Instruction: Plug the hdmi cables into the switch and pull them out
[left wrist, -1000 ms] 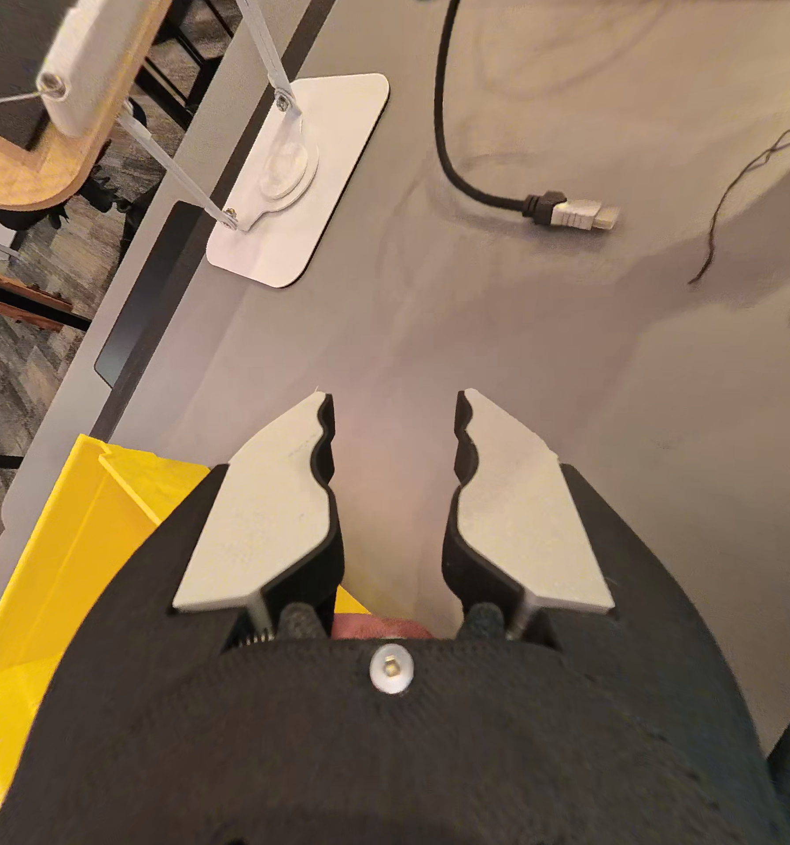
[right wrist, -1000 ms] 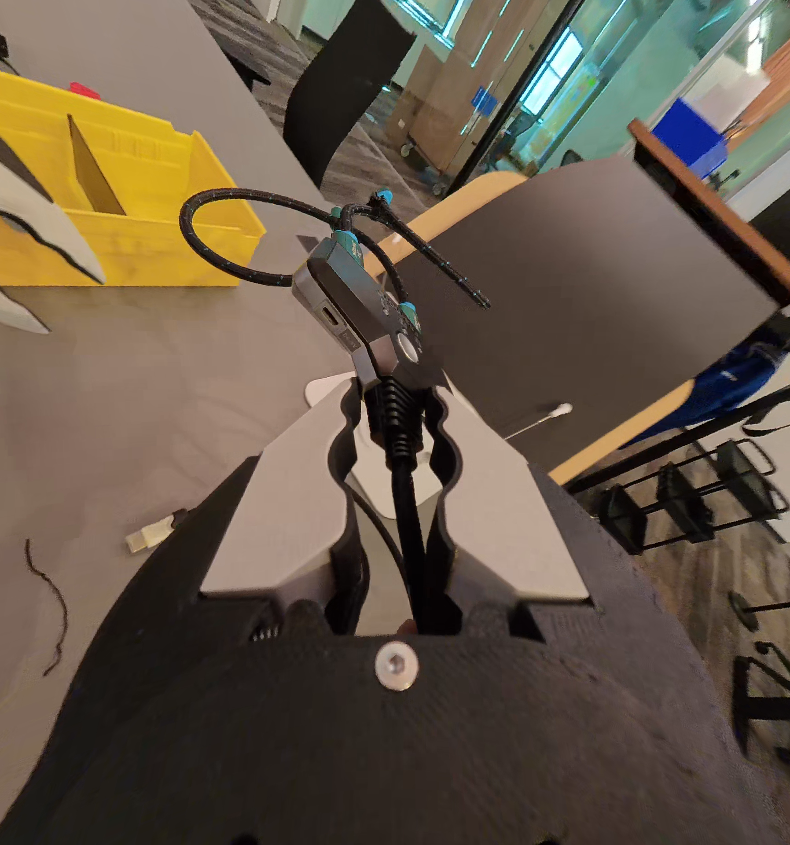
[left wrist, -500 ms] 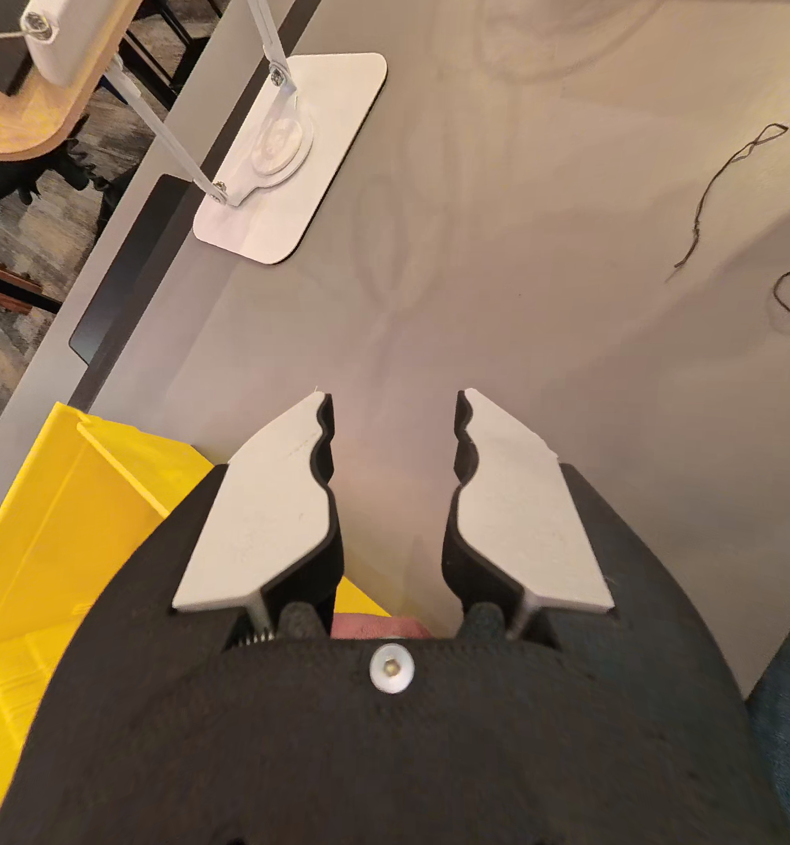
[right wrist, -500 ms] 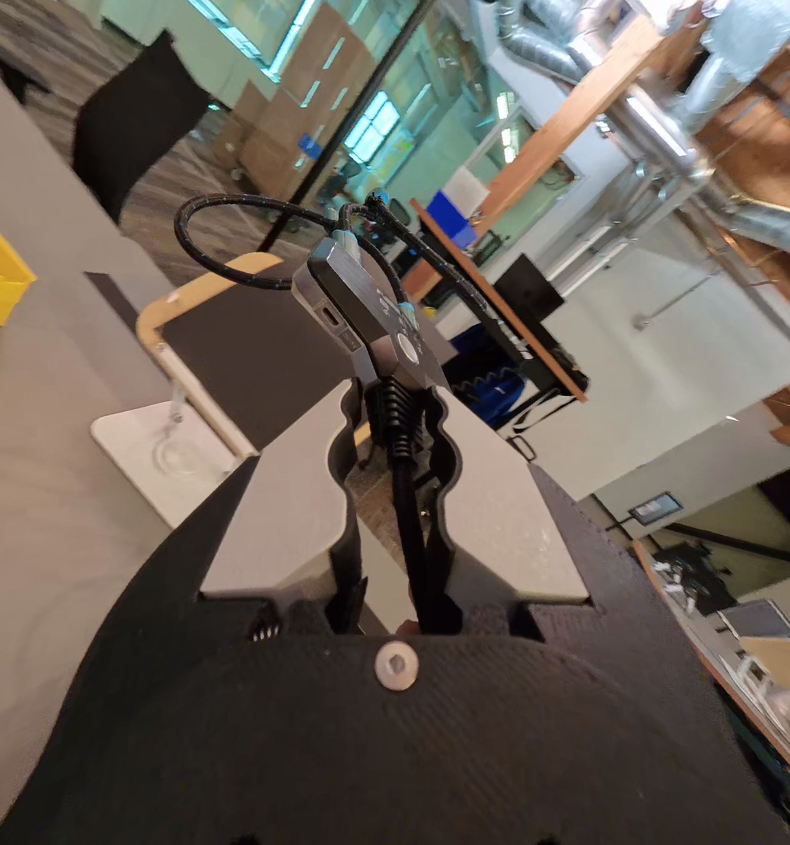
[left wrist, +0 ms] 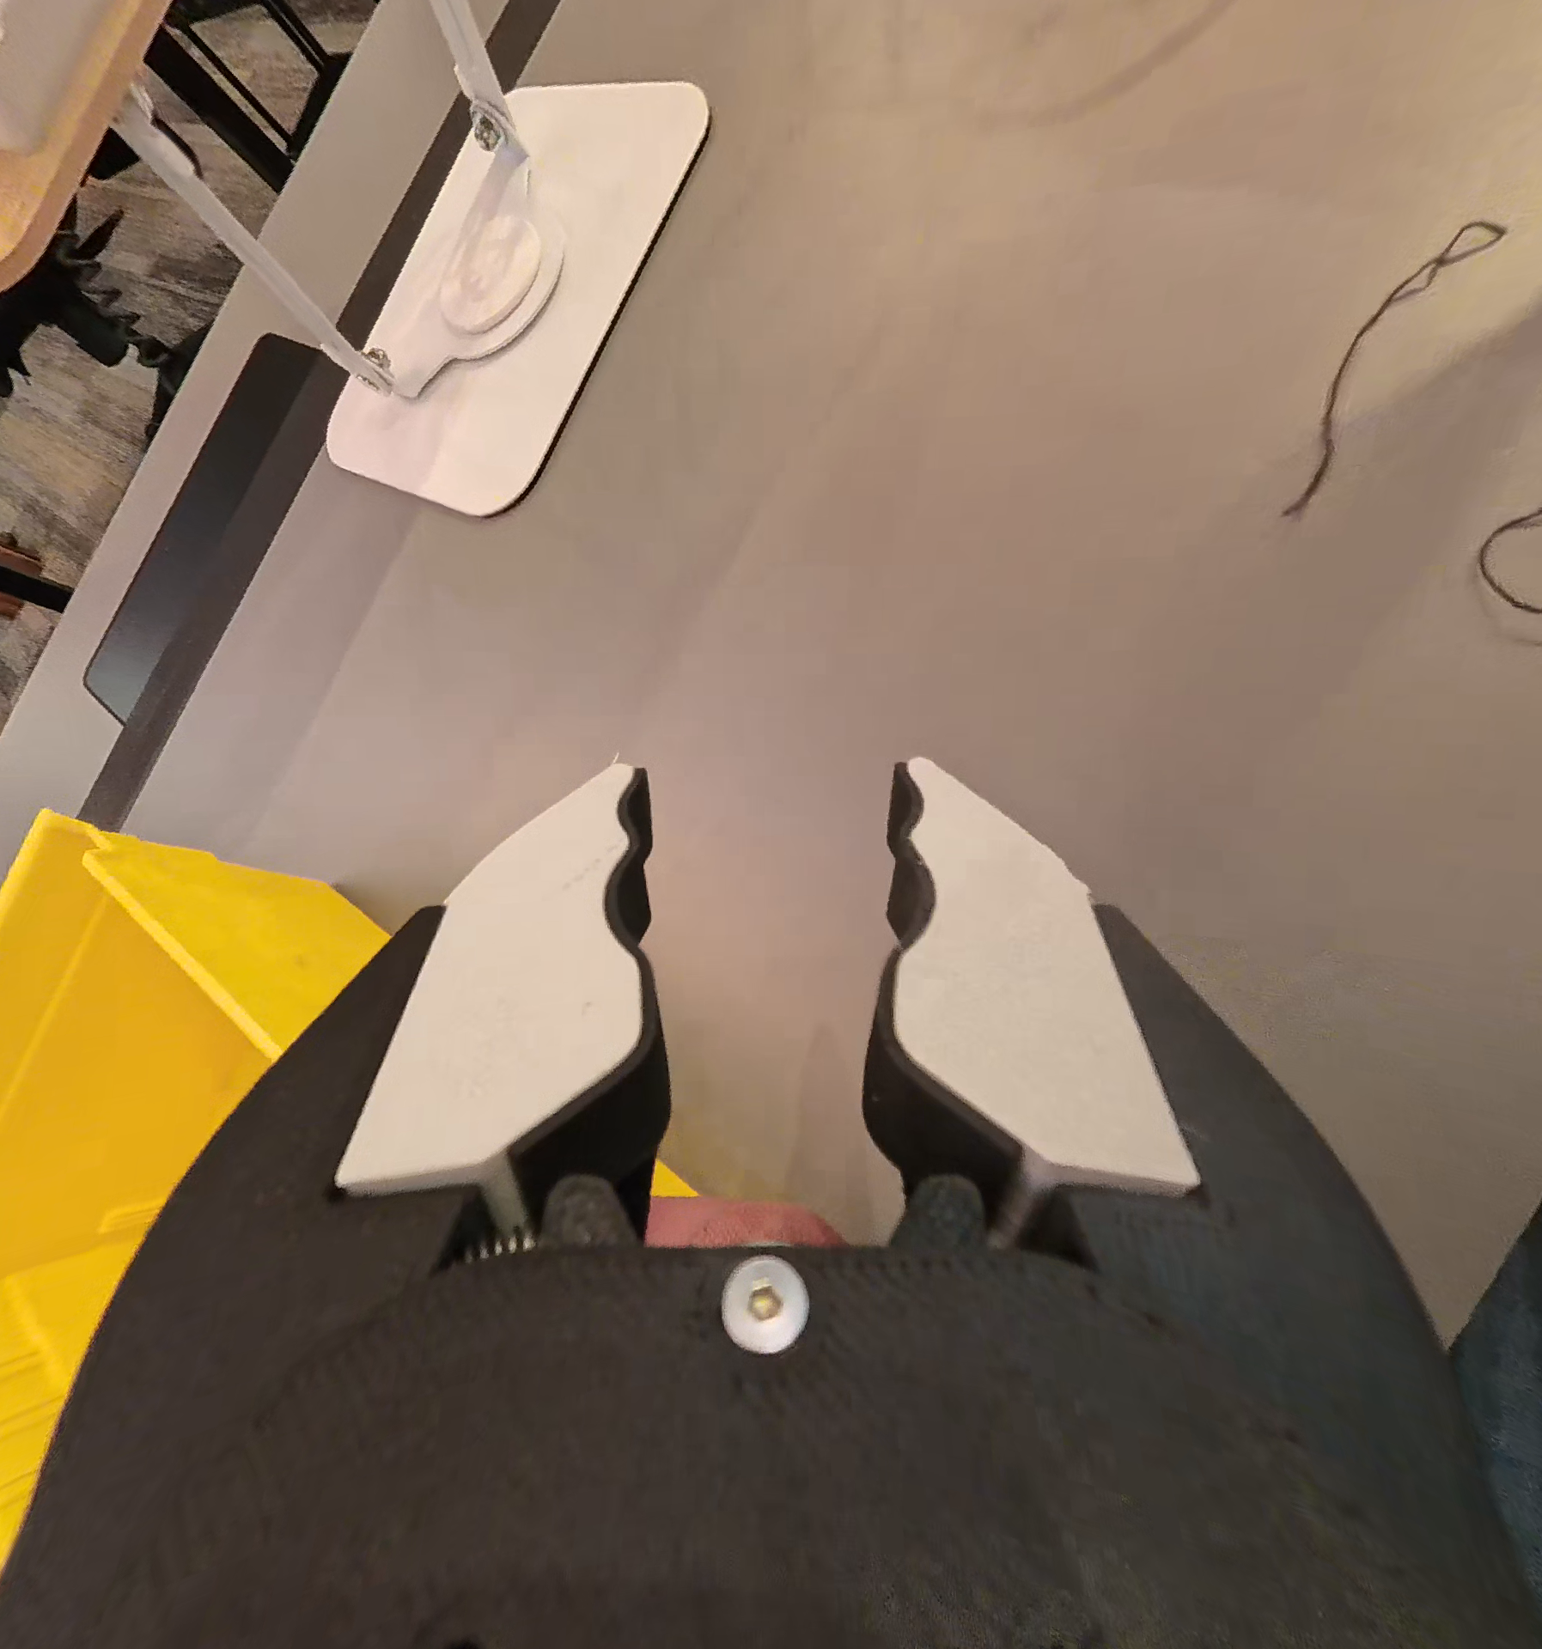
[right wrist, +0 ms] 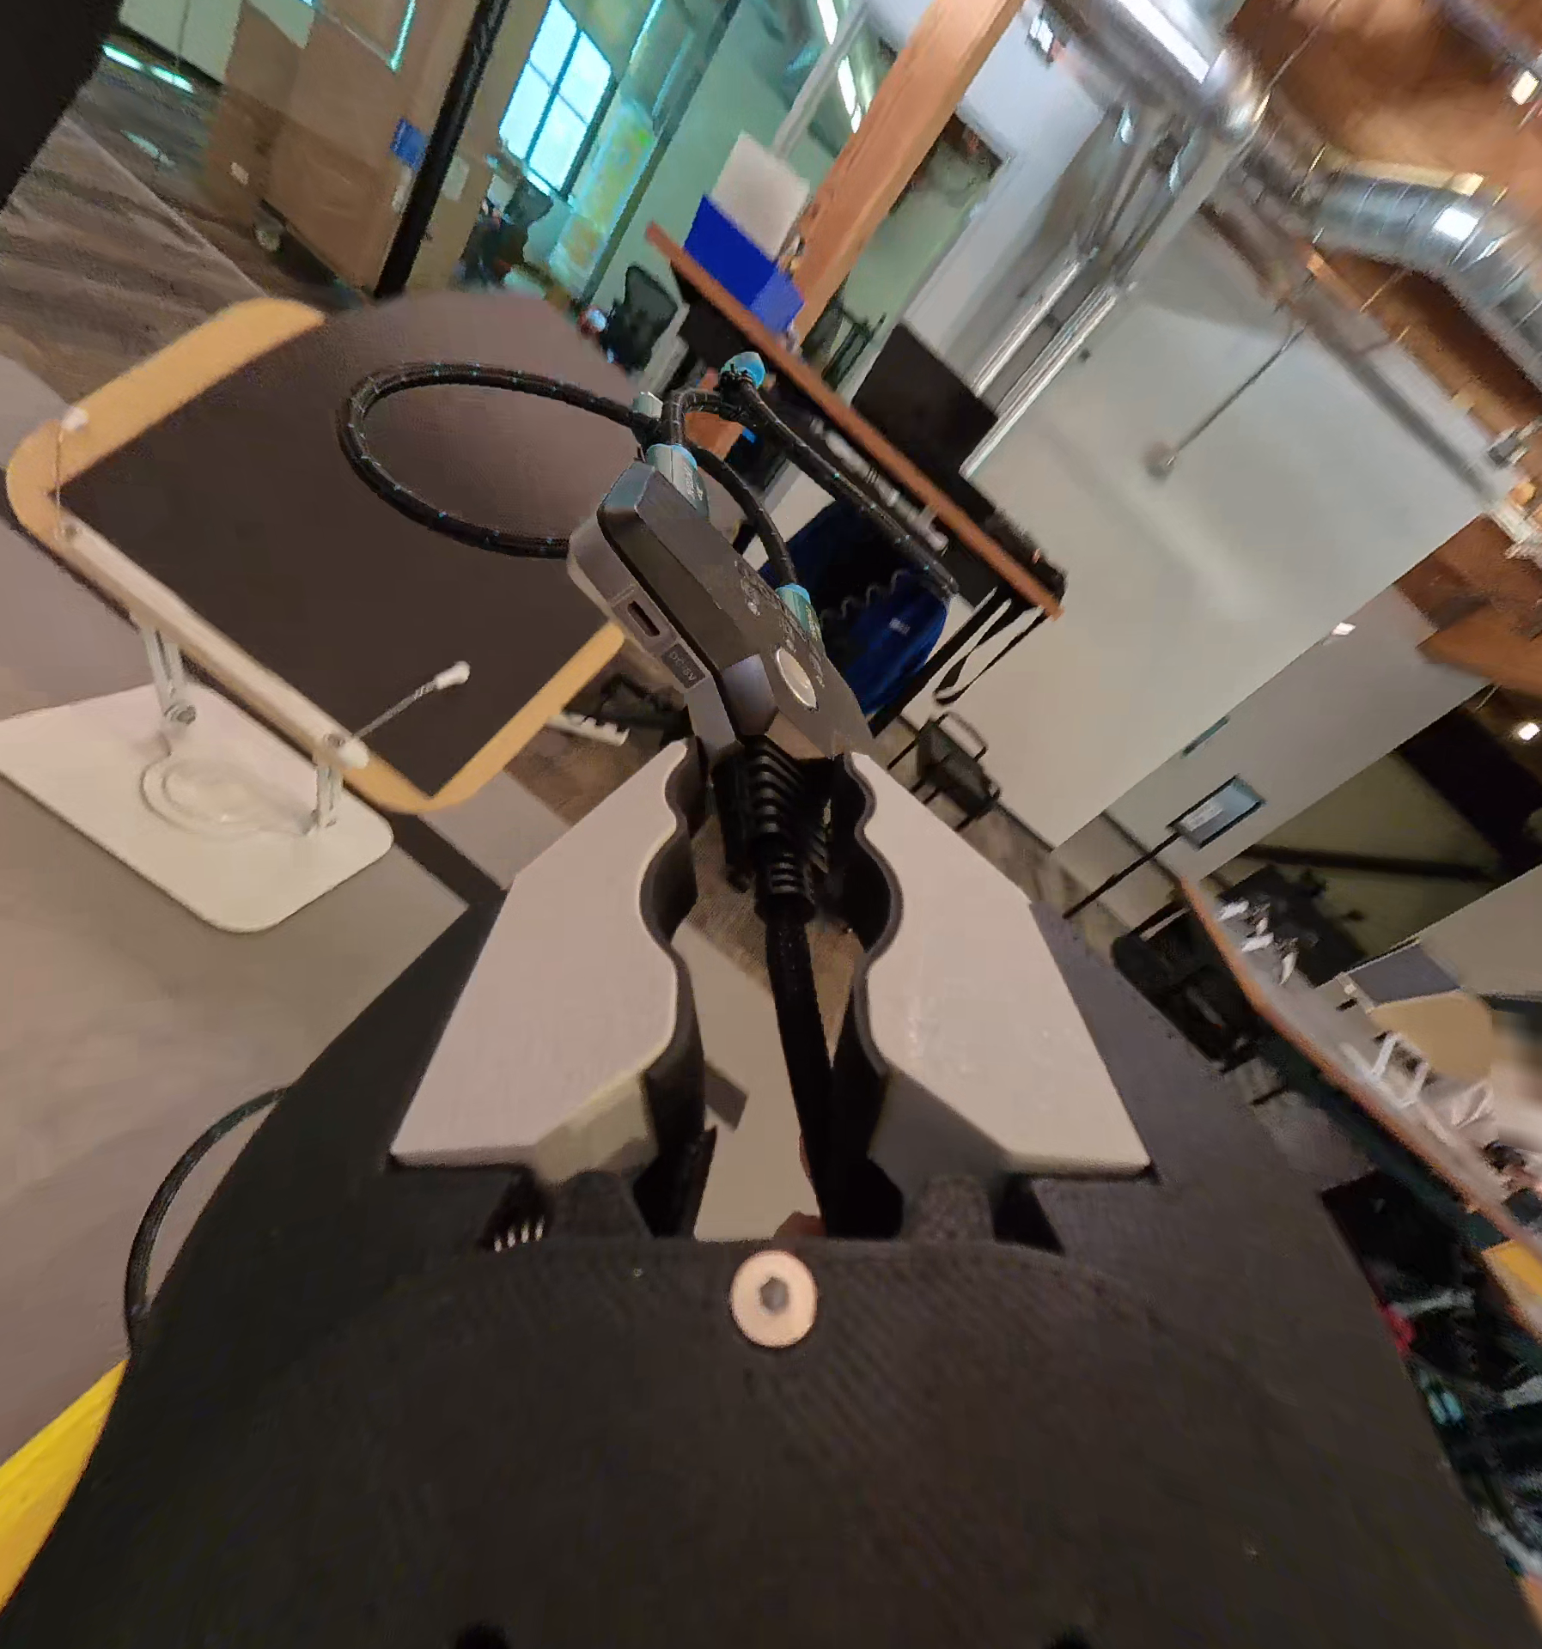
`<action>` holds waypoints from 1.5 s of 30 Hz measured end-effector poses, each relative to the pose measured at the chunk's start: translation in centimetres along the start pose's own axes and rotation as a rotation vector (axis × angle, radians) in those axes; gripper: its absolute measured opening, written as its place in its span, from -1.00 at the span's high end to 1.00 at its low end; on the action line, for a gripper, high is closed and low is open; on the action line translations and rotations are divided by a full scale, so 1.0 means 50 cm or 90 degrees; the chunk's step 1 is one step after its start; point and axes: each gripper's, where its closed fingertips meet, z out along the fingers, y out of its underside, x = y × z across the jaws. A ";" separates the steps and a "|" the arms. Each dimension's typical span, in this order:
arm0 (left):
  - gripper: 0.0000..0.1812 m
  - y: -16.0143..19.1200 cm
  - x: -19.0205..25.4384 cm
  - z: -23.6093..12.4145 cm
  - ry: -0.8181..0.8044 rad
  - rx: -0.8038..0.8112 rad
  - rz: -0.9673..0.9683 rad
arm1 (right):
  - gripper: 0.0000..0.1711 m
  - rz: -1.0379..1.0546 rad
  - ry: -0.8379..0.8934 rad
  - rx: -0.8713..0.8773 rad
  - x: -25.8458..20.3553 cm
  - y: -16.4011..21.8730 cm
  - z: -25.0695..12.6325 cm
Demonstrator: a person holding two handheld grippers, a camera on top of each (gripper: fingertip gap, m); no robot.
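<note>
Right tool (right wrist: 771, 785) clamps the switch's (right wrist: 704, 607) cable; left tool (left wrist: 769, 785), gaping empty, should steady the switch before pulling.

We see a matt grey table (left wrist: 1061, 625), a glossy yellow plastic bin (left wrist: 124, 1026), a smooth white stand base (left wrist: 517, 294), and a braided cable (right wrist: 446, 517) on the dark metal-looking switch (right wrist: 704, 598).

place: open-plan office/workshop | cues: grey desk (left wrist: 1017, 446), exposed ducts (right wrist: 1374, 205), office chair (right wrist: 642, 294)
</note>
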 end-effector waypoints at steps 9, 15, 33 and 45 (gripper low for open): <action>0.44 0.001 0.016 0.007 0.011 -0.005 0.005 | 0.69 0.118 -0.104 -0.167 -0.138 0.366 0.037; 0.44 -0.001 0.030 0.020 0.021 -0.014 0.017 | 0.69 0.212 -0.204 -0.230 -0.241 0.529 0.041; 0.44 0.002 0.046 0.024 0.029 -0.017 0.031 | 0.68 0.165 -0.254 -0.443 -0.308 0.646 0.027; 0.44 -0.001 0.051 0.022 0.023 -0.019 0.051 | 0.68 -0.021 -0.355 -0.668 -0.359 0.727 0.011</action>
